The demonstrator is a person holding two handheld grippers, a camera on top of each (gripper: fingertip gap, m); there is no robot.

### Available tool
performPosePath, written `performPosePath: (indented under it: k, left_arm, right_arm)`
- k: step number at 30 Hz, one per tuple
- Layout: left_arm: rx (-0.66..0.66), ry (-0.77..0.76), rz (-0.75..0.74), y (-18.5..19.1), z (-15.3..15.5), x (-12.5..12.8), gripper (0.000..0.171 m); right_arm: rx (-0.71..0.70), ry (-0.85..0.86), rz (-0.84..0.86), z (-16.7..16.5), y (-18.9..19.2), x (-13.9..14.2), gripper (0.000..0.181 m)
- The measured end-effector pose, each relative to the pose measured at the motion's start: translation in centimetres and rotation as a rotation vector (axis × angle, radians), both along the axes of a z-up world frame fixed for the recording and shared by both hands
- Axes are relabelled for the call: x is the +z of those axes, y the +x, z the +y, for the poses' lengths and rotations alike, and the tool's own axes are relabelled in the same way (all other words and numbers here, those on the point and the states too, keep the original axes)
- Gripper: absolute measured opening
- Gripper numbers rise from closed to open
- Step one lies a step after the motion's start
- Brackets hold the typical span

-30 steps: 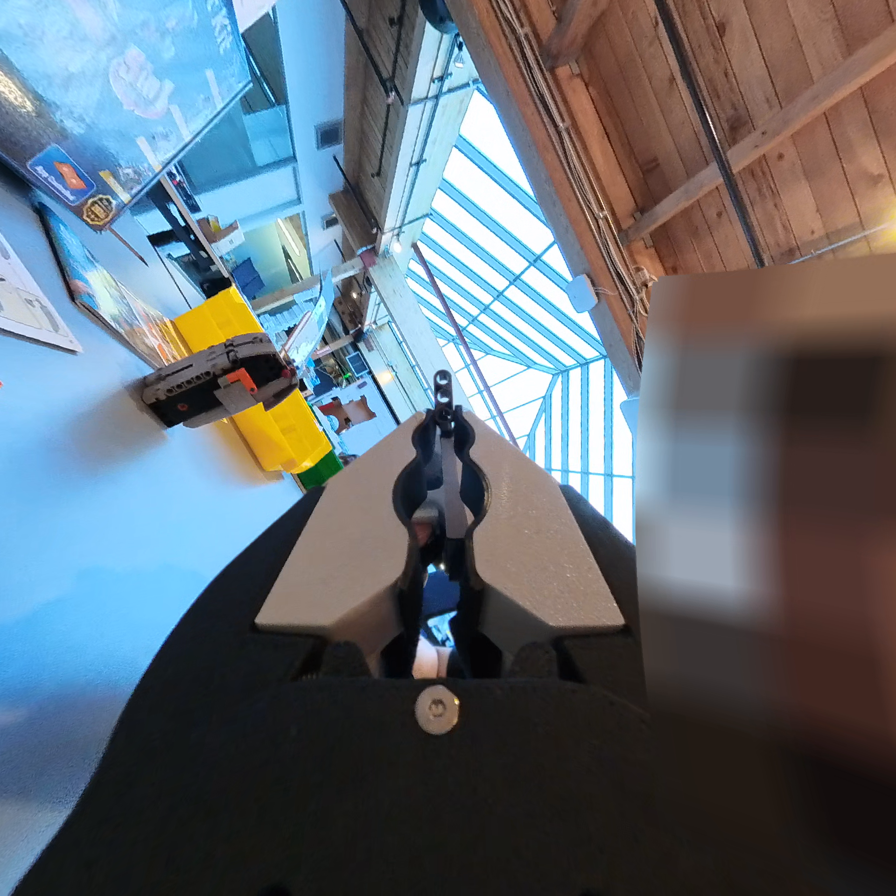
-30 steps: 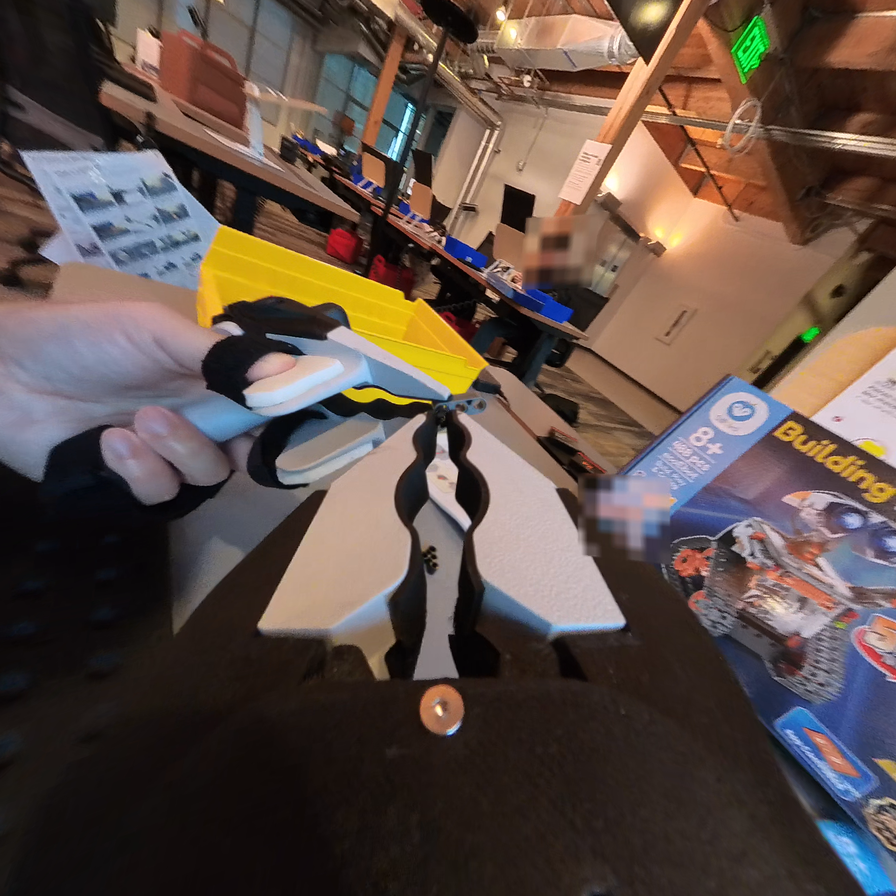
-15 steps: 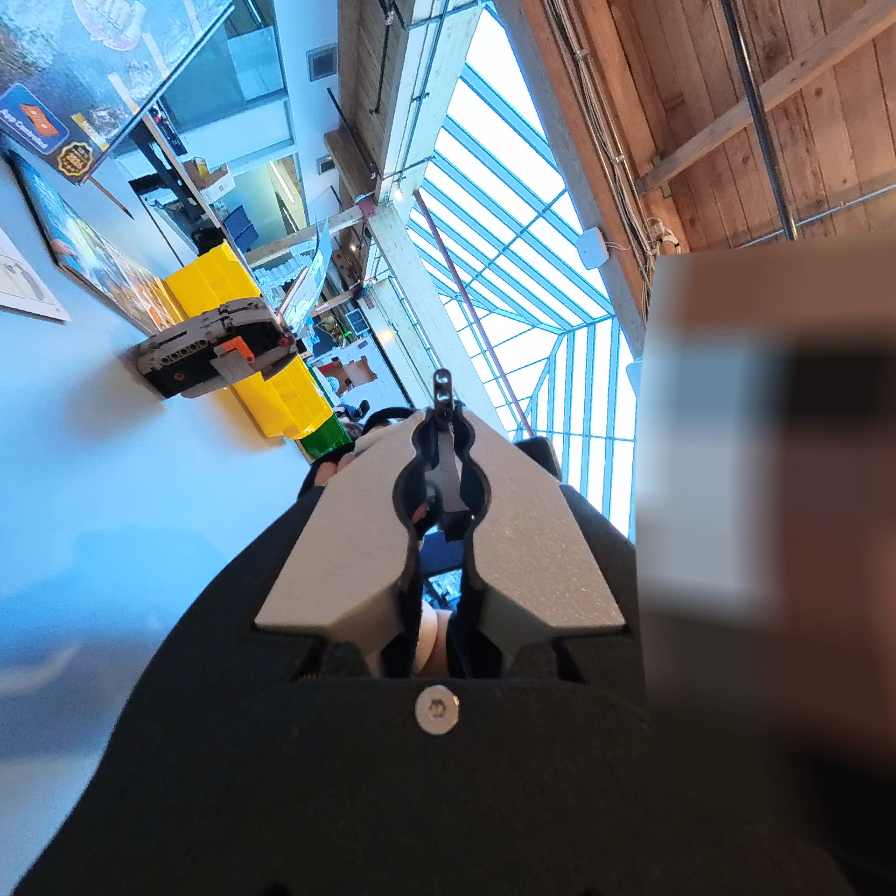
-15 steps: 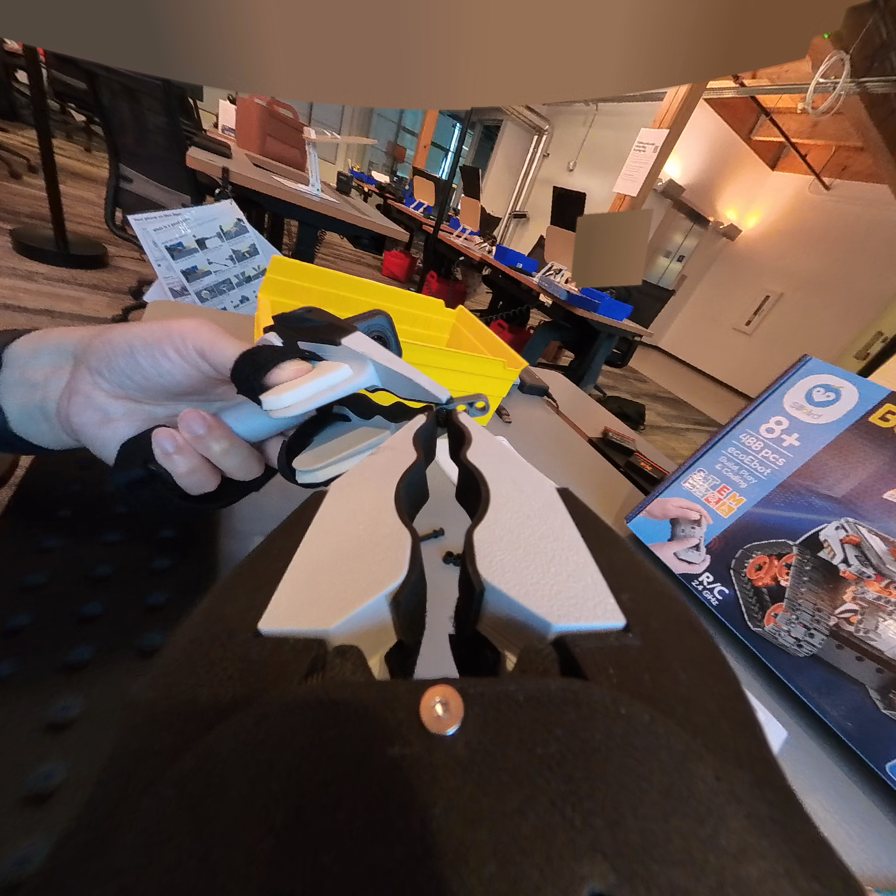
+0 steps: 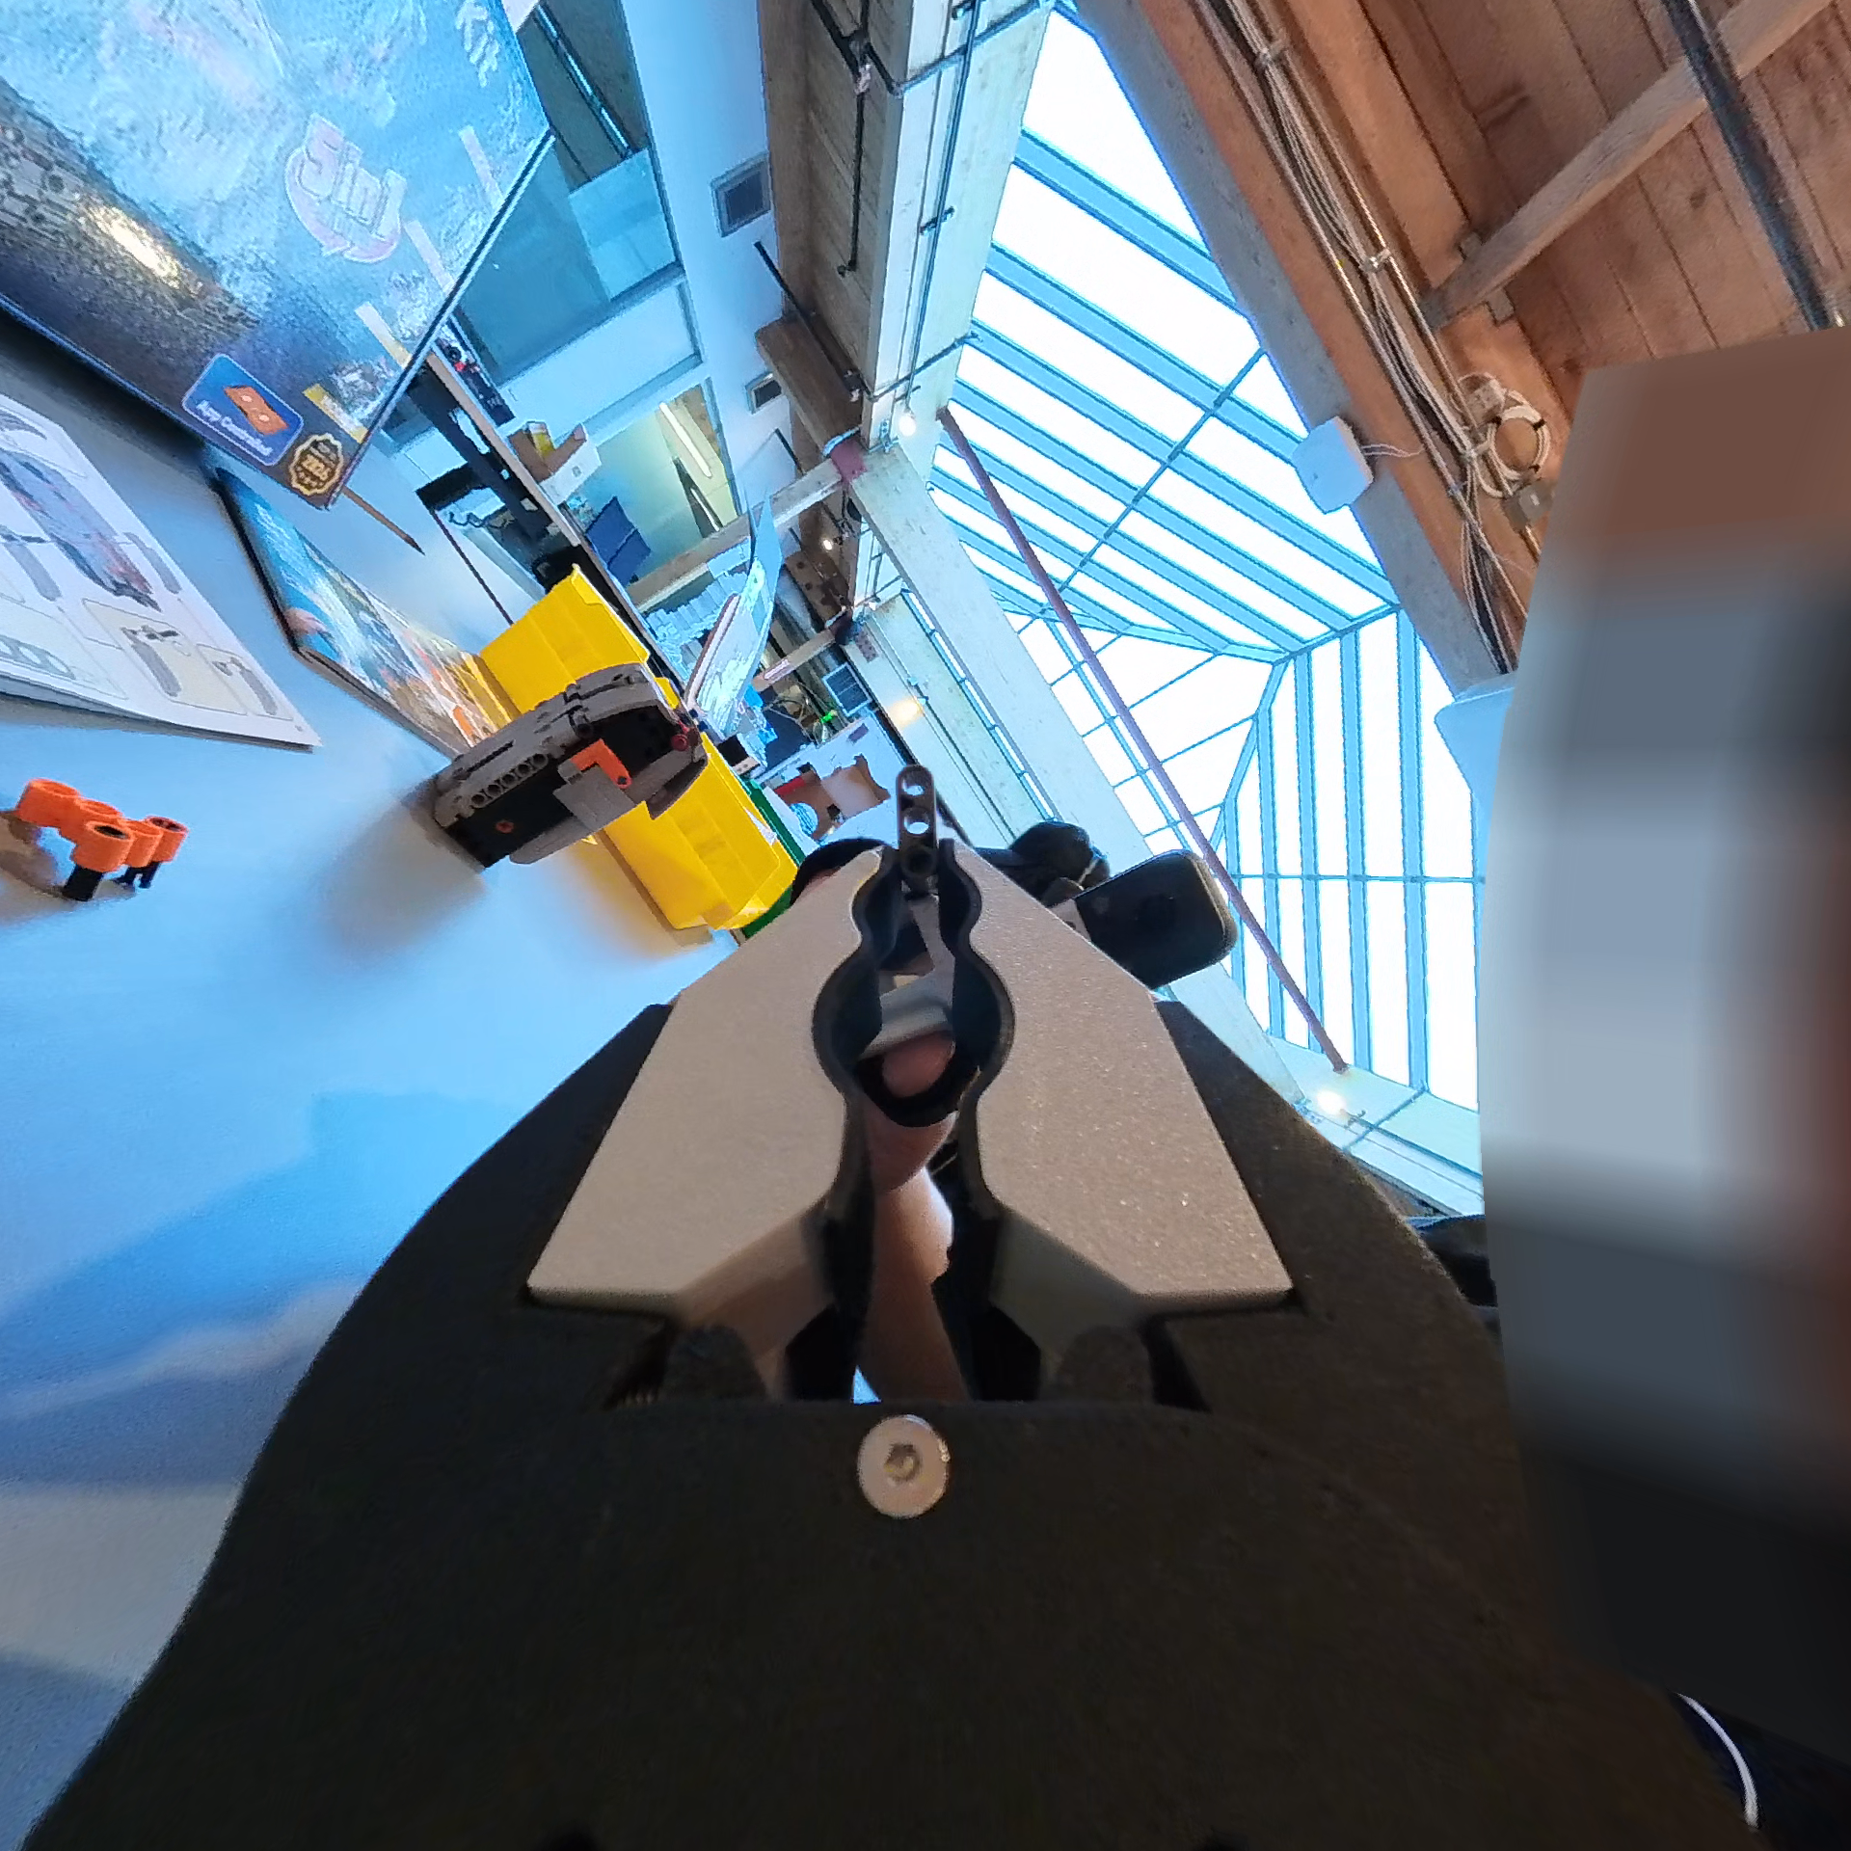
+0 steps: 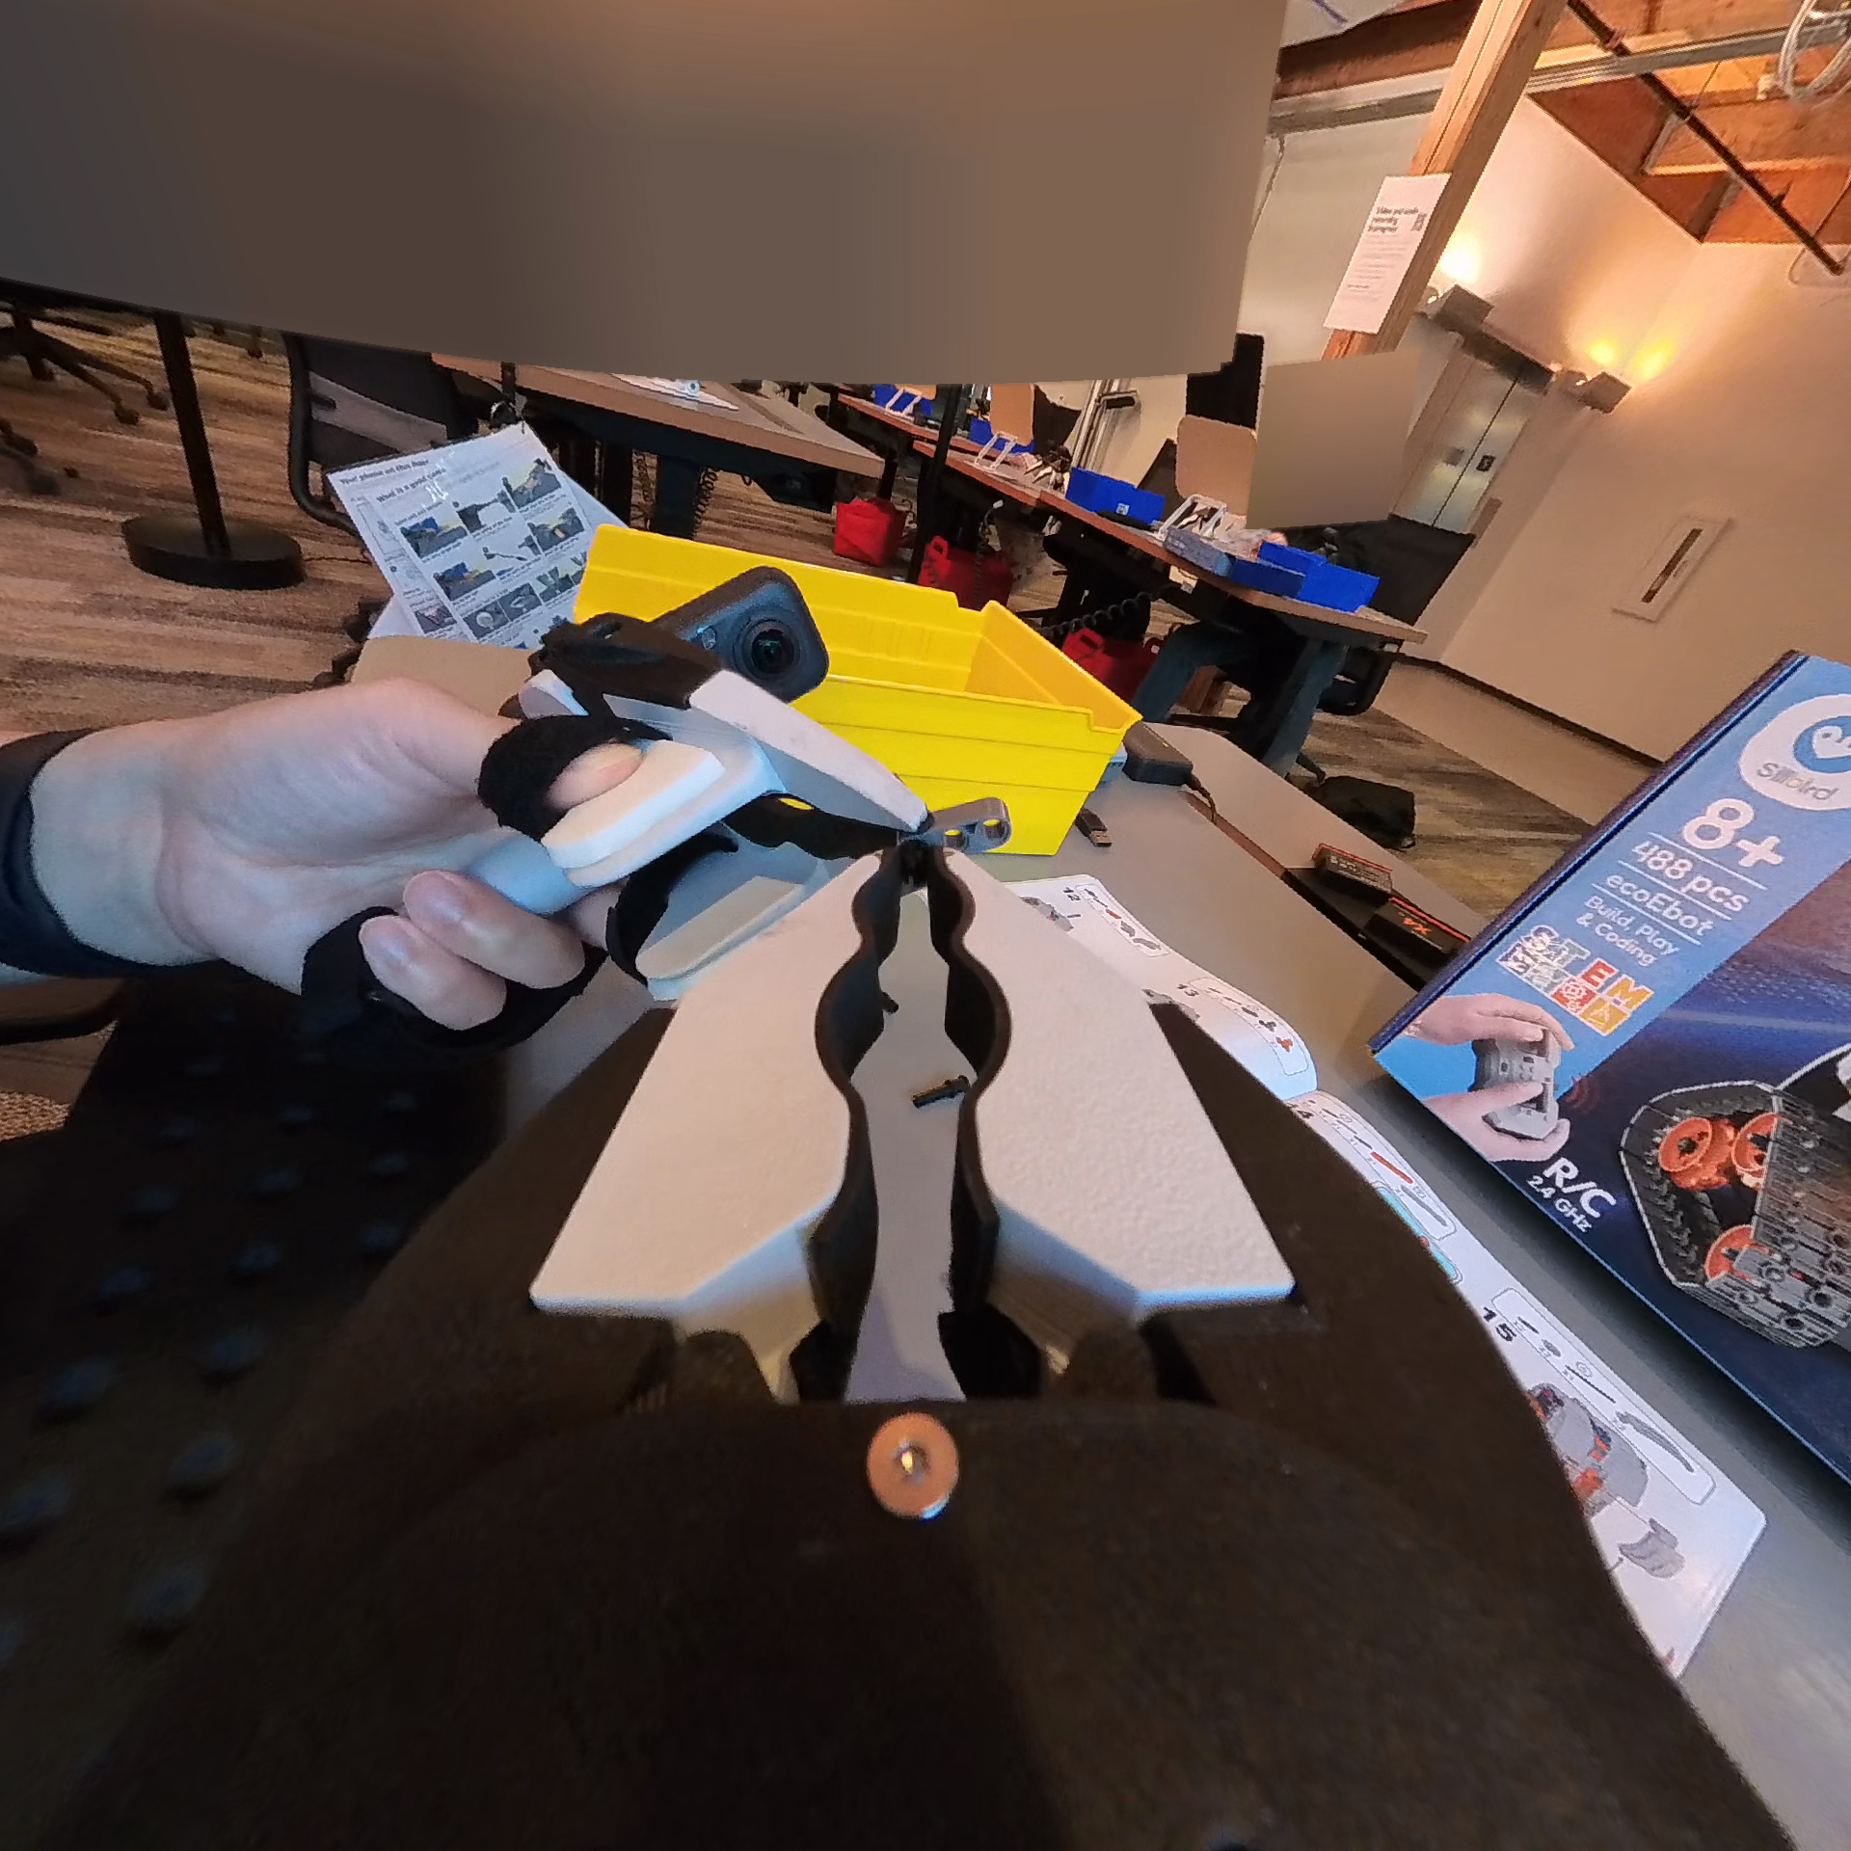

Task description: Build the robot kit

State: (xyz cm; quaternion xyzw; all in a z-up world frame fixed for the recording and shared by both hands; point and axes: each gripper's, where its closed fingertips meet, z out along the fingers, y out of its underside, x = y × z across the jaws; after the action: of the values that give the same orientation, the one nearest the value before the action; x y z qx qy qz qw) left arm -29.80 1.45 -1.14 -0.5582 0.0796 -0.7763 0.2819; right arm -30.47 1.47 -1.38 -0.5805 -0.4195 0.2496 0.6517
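Table (image 6: 1232, 831) fills the frame's centre, carrying a blue kit box (image 6: 1653, 1012) at right, a yellow bin (image 6: 901, 691) at upper centre and an instruction booklet (image 6: 1242, 1032). Centre-left, a hand (image 6: 300, 851) holds the left gripper (image 6: 927, 826), its fingers clamped on a small grey beam (image 6: 972, 829). Just below, the right gripper (image 6: 909, 863) has its fingers together on a tiny dark part.

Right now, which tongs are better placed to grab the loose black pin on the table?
Right, probably. The pin lies on the table just below the right tongs. The left tongs are shut on a beam, so busy.
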Motion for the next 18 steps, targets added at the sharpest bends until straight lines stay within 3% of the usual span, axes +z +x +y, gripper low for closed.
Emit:
performPosePath:
  k: [18]
  left_arm:
    - [0.012, -0.015, 0.025, 0.0, 0.0, -0.79, 0.004]
  right_arm:
    - [-0.013, -0.015, -0.056, 0.03, -0.06, -0.9, 0.002]
